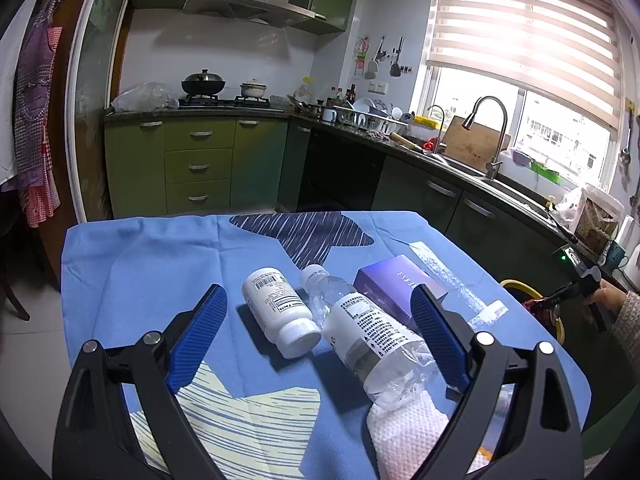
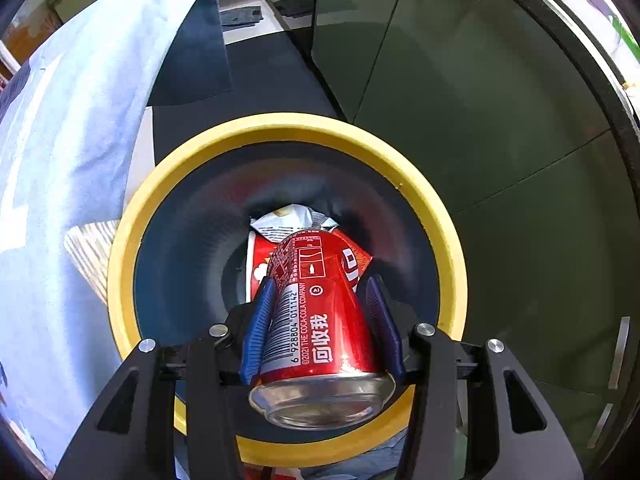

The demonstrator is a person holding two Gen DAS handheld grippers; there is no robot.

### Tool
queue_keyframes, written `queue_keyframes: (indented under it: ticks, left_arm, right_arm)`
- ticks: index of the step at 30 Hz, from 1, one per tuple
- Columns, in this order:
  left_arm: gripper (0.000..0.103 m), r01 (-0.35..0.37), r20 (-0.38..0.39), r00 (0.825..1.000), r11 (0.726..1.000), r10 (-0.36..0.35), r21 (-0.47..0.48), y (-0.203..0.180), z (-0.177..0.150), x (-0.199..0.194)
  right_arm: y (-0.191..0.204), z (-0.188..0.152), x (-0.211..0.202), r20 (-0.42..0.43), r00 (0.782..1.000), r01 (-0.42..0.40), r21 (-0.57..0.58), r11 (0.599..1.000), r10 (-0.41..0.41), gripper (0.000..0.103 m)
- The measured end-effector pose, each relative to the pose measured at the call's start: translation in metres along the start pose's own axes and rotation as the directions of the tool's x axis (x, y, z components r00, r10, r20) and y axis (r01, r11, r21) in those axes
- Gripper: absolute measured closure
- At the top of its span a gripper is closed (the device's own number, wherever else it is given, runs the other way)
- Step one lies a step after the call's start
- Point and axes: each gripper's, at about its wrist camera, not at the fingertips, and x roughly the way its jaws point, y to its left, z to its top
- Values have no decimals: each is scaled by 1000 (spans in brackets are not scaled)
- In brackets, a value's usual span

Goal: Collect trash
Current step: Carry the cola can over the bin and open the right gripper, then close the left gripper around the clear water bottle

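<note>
bin (image 2: 132,208): yellow-rimmed, dark inside, directly below the right fingers; a red wrapper and white paper lie at its bottom.
can (image 2: 320,320): red drink can over the bin's mouth, base toward the camera. Probably empty, so light; thin wall, smooth and dentable. Mid-body hold suits it.
right gripper (image 2: 322,304): blue fingers (image 2: 260,320) about half apart, pressed on the can's two sides.
water bottle (image 1: 368,328): on the table, lying between the left fingers; crumpled, soft, likely light. Take it across the labelled middle.
pill bottle (image 1: 280,312): between them too, stiff, smooth.
left gripper (image 1: 316,320): spread wide, holding nothing.
</note>
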Motion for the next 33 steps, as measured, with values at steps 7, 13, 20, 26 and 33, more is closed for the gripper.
queue_keyframes:
  ticks: [7,13,20,26,33]
  left_arm:
    - [12,4,-20,1000,1000,-4,18,-6,-2,2]
    - [12,2,-230,973,1000,-8,-28,-19,-10,29]
    - [12,-58,-389,921,996,24,-74,-35,-6,51]
    - [12,-87,-538,842,993,32,-77,-47,15,76]
    - [33,-160,-744,666,984,45,-84,-41,20,122]
  right_arm:
    - [-5,-6,-21,63,997,-41,92,995,35,33]
    - [14,-26,-52,89,991,-110,87,990,102,33]
    - [45,-39,-56,74,982,-173,7,985,172,33]
    - [49,-49,-48,57,975,-216,0,976,216,33]
    - [40,-62,-37,43,964,-262,10,965,261,33]
